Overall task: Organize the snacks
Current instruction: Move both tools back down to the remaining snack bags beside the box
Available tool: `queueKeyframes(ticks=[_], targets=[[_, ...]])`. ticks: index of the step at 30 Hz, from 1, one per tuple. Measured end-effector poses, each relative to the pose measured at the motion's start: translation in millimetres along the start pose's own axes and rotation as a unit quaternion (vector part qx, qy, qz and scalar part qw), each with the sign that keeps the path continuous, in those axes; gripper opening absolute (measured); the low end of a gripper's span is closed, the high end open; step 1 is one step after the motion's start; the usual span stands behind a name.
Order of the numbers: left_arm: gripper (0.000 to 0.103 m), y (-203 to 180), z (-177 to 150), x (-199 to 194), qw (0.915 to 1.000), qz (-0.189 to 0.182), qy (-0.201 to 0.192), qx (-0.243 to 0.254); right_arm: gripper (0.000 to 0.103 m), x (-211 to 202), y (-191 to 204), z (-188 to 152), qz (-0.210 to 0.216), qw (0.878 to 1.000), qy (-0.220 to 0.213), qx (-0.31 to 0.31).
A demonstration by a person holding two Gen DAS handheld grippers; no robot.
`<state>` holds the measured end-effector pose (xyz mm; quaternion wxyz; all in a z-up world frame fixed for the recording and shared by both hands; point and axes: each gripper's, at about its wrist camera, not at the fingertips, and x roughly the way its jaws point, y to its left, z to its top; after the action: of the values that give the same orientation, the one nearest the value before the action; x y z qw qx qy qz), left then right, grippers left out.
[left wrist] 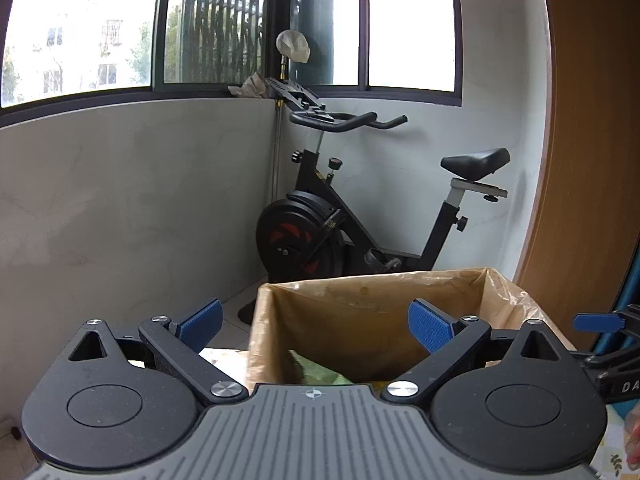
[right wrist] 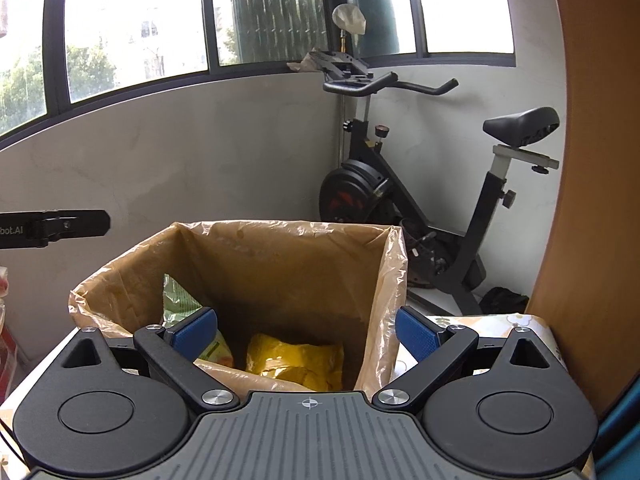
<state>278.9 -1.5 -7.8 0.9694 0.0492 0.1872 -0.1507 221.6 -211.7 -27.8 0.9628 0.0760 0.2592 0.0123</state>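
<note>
Big black exercise bike [right wrist: 420, 184] parked in the corner under the windows, and in front of it, the main event: a cardboard box [right wrist: 280, 272] lined with a thin crinkly plastic liner [right wrist: 394, 280], standing on a table with a patterned cloth [right wrist: 532, 328]. Down inside, a yellow snack packet [right wrist: 296, 364] lies on the bottom, and a green-and-white snack packet [right wrist: 180, 304] leans against the near-left wall, so some snacks are already in the box. The right gripper [right wrist: 306, 330] hovers at the box's near rim, jaws spread wide, nothing between them. The left gripper [left wrist: 316, 326] hangs just left of it, equally wide and empty, with the green packet barely peeking past its body. Those packets look light, puffy and slick, my guess, easily crushed, so a gentle pinch on a flat sealed edge seems the place to hold. Off to the far side a reddish packet [right wrist: 4, 284] shows, too cut off to identify. Readable writing: "bot.AI" on the other gripper's side in the right view, "DA" in the left; packet print is too blurred.
</note>
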Motion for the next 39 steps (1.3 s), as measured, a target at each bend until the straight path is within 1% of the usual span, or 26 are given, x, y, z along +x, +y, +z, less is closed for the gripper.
queueKeyframes(ticks=[4, 8, 11, 13, 16, 20, 23, 26, 30, 32, 35, 37, 39], targets=[[0.1, 28, -1, -24, 0.9995, 0.03, -0.002, -0.004, 0.095, -16, 0, -3, 0.007, 1.0, -0.007, 0.003], [0.1, 49, -6, -47, 0.9985, 0.054, -0.005, 0.004, 0.095, -29, -1, -14, 0.014, 1.0, -0.008, 0.011], [0.1, 58, -15, -60, 0.9978, 0.066, -0.004, 0.006, 0.095, -35, 0, -26, 0.014, 1.0, -0.005, 0.013], [0.1, 63, -24, -66, 0.9978, 0.067, 0.0, 0.0, 0.095, -37, 2, -37, 0.014, 1.0, -0.002, 0.009], [0.1, 65, -41, -69, 0.9981, 0.057, 0.01, -0.022, 0.095, -39, 4, -55, 0.011, 1.0, 0.004, 0.004], [0.1, 52, -71, -66, 0.9979, 0.04, 0.032, -0.04, 0.095, -35, 7, -83, 0.003, 1.0, 0.02, -0.005], [0.1, 34, -95, -57, 0.9966, 0.0, 0.054, -0.062, 0.095, -31, 13, -106, -0.011, 0.999, 0.031, -0.02], [0.1, 11, -119, -45, 0.9931, -0.036, 0.073, -0.085, 0.095, -25, 19, -127, -0.028, 0.998, 0.043, -0.023], [0.1, -14, -140, -33, 0.9888, -0.061, 0.093, -0.099, 0.095, -23, 27, -150, -0.046, 0.998, 0.036, -0.039], [0.1, -23, -150, -25, 0.9864, -0.073, 0.103, -0.105, 0.095, -20, 25, -160, -0.054, 0.997, 0.042, -0.019], [0.1, -28, -163, -19, 0.9837, -0.075, 0.116, -0.116, 0.095, -17, 24, -172, -0.054, 0.997, 0.048, 0.012], [0.1, -29, -169, -13, 0.9816, -0.076, 0.122, -0.126, 0.095, -15, 27, -178, -0.053, 0.997, 0.051, 0.013], [0.1, -34, -172, -10, 0.981, -0.074, 0.129, -0.125, 0.095, -13, 31, -182, -0.048, 0.997, 0.055, 0.002]])
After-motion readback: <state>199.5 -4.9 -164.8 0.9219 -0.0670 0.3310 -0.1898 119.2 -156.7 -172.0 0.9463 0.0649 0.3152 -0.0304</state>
